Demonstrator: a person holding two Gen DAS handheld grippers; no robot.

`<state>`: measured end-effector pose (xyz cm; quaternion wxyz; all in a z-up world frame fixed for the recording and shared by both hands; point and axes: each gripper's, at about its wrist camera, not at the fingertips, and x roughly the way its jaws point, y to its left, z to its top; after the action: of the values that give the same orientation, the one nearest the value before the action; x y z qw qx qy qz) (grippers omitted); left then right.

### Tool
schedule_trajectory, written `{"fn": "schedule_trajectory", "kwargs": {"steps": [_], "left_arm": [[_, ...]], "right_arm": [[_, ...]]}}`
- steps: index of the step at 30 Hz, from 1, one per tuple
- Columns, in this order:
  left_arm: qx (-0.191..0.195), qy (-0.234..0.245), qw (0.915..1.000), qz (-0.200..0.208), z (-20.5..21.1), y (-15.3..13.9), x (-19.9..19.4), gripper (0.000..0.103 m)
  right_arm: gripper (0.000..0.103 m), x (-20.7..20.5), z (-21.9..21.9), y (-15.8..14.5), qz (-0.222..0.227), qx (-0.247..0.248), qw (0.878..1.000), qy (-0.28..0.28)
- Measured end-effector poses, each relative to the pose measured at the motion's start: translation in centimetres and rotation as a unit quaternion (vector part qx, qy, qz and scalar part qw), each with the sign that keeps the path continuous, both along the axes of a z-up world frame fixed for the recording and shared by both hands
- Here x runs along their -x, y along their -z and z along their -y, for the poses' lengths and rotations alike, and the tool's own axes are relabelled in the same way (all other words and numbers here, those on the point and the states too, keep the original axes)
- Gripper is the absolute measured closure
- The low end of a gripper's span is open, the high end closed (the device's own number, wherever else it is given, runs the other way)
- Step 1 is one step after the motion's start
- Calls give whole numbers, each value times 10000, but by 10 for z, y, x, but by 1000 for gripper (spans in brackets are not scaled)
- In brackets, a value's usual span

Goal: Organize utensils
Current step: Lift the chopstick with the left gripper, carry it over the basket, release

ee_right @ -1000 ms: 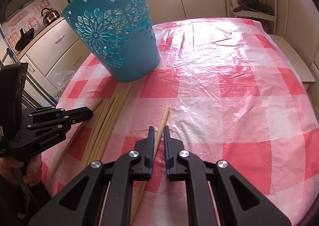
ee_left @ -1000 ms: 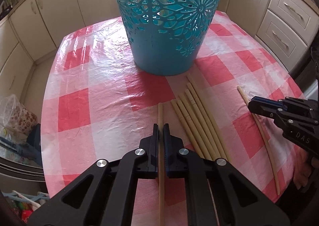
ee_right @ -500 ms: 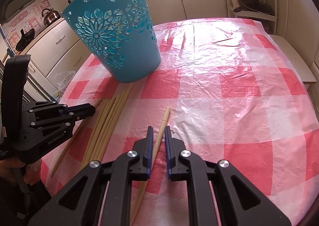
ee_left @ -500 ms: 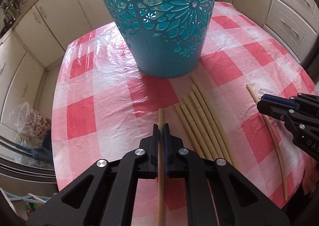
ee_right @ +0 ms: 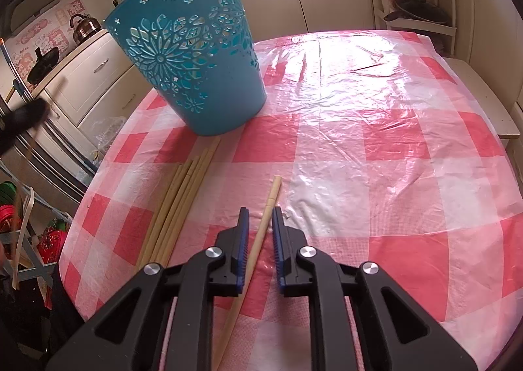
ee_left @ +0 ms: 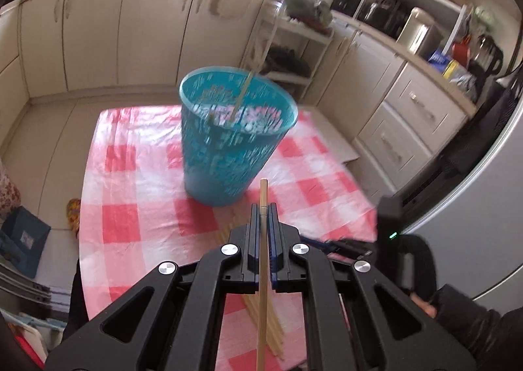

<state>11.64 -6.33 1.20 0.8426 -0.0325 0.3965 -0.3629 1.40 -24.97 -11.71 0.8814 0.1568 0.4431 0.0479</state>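
Observation:
My left gripper is shut on a pale wooden chopstick and holds it in the air above the table, its tip pointing toward the turquoise cut-out basket. One chopstick leans inside the basket. A bundle of several chopsticks lies on the checked cloth in front of the basket. My right gripper sits low over the table with its jaws a little apart. A single chopstick lies on the cloth between them, and the pads do not press on it.
The red-and-white checked tablecloth has a plastic cover, with its edge near on the left. Cream kitchen cabinets, a white shelf rack and a grey fridge surround the table. A blurred dark shape at the left is the raised left gripper.
My left gripper has risen with its chopstick, from table level to above the basket's rim. The right gripper stayed put and its jaws parted slightly around the chopstick on the cloth.

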Motion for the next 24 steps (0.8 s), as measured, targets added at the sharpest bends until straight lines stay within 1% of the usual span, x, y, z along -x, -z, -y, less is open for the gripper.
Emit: {"fn": "schedule_trajectory", "kwargs": {"steps": [3, 5, 6, 8, 10, 13, 14, 17, 19, 22, 24], "left_arm": [[508, -104, 9975, 483, 4, -47, -6, 99], [705, -289, 9934, 852, 11, -71, -15, 99], [807, -369, 9912, 980, 15, -79, -22, 99], [1049, -658, 9841, 1277, 26, -93, -40, 99], [1076, -994, 9769, 1556, 37, -100, -56, 99], [1050, -1532, 9643, 1887, 51, -102, -80, 99], [1046, -1689, 9606, 1943, 54, -100, -87, 99], [1004, -2163, 9475, 2131, 63, -90, -105, 99], [954, -2395, 9411, 2190, 69, -81, -115, 99], [877, -2580, 9371, 2182, 74, -65, -124, 98], [830, -2607, 9377, 2144, 77, -55, -127, 98]], "right_arm": [[88, -1, -1, 0, 1, 2, 10000, -4], [88, 0, -1, 0, 2, -13, 10000, 0], [88, 0, -1, 0, 2, -21, 10000, 1], [88, -1, -1, -1, 4, -47, 10000, 3], [88, 0, 2, 0, 9, -80, 10000, 2], [87, 1, 4, 0, 20, -135, 9999, -17], [85, 0, 4, 0, 26, -148, 9999, -40], [80, -1, 0, -1, 44, -122, 9999, -102], [79, -1, -1, -1, 52, -102, 9999, -130], [78, -1, -1, 0, 59, -131, 9998, -128], [78, -1, -1, 0, 61, -152, 9998, -122]]}}
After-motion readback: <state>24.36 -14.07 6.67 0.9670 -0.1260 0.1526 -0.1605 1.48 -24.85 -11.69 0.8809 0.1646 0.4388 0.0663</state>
